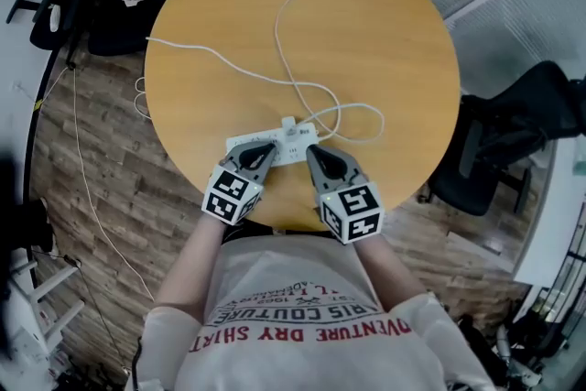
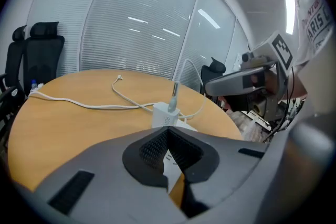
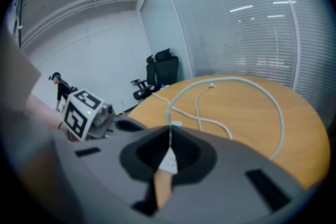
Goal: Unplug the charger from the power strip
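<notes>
**A:** Where is the charger sitting at this moment?

**B:** I am seeing the small white cube-shaped charger [image 1: 289, 123] standing plugged into the long white plastic power strip [image 1: 240, 143]. The strip is lying in the lower centre of the head view, near the close edge of the round light-wooden table [image 1: 394, 41]. The thin white cable [image 1: 279, 50] is running from the charger toward the upper centre and is also looping to the right.

**A:** And what are the tongs doing?

**B:** I am holding both of them low, at the strip. The left gripper [image 1: 265, 146] is pointing at the strip's left part and the right gripper [image 1: 312, 149] at its right end. Both pairs of tongs are pressing together and are pinching nothing. In the left gripper view the charger is standing just beyond the closed tips, in the middle of the frame. Whether the tips are touching the strip, I cannot tell.
</notes>
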Tool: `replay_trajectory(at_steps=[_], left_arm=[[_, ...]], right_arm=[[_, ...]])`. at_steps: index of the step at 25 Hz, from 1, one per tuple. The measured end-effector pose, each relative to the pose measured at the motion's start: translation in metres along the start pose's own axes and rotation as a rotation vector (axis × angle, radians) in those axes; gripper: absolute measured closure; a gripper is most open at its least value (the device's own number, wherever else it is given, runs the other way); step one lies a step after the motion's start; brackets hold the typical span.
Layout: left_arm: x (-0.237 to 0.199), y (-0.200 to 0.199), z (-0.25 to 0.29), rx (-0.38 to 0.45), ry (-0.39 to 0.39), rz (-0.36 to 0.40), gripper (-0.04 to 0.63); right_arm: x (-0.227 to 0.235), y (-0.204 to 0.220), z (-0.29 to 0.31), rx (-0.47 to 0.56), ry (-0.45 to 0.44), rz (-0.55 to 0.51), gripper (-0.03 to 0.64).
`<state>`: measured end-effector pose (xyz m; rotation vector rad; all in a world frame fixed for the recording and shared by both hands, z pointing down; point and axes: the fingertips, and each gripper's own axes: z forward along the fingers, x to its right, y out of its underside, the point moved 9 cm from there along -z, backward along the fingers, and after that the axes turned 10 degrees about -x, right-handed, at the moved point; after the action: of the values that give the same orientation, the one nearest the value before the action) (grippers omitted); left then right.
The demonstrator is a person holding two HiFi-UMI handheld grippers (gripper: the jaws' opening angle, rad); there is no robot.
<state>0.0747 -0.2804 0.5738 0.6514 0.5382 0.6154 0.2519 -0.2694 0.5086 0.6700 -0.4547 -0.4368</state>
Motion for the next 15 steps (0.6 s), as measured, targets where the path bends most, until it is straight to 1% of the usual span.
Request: replay_trajectory(at_steps=[3, 5, 7, 9, 12, 14, 15], left_arm=[[-0.007, 0.009, 0.014, -0.07, -0.036, 0.062, 0.563], [-0.009, 0.012, 0.018, -0.101, -0.056, 0.069, 0.563], [-0.011, 0.013, 0.02, -0.108, -0.075, 0.07, 0.563], [-0.01, 0.014, 0.024, -0.132, -0.102, 0.106, 0.563], [-0.008, 0.016, 0.032, -0.203, -0.138, 0.158, 0.563], [-0.007, 0.017, 0.034, -0.229, -0.137, 0.167, 0.563], [-0.008, 0.017, 0.034, -0.233, -0.129, 0.16, 0.563]], right_arm=[[0.002, 0.001, 0.008, -0.029, -0.007, -0.002, 0.588], [0.001, 0.002, 0.012, -0.053, -0.01, -0.008, 0.588], [0.0, 0.003, 0.017, -0.078, -0.011, -0.012, 0.588], [-0.001, 0.004, 0.023, -0.107, -0.013, -0.007, 0.588], [-0.004, 0.006, 0.038, -0.16, 0.011, 0.005, 0.578], [-0.006, 0.007, 0.049, -0.205, 0.031, 0.023, 0.466], [-0.007, 0.007, 0.055, -0.226, 0.04, 0.037, 0.453]])
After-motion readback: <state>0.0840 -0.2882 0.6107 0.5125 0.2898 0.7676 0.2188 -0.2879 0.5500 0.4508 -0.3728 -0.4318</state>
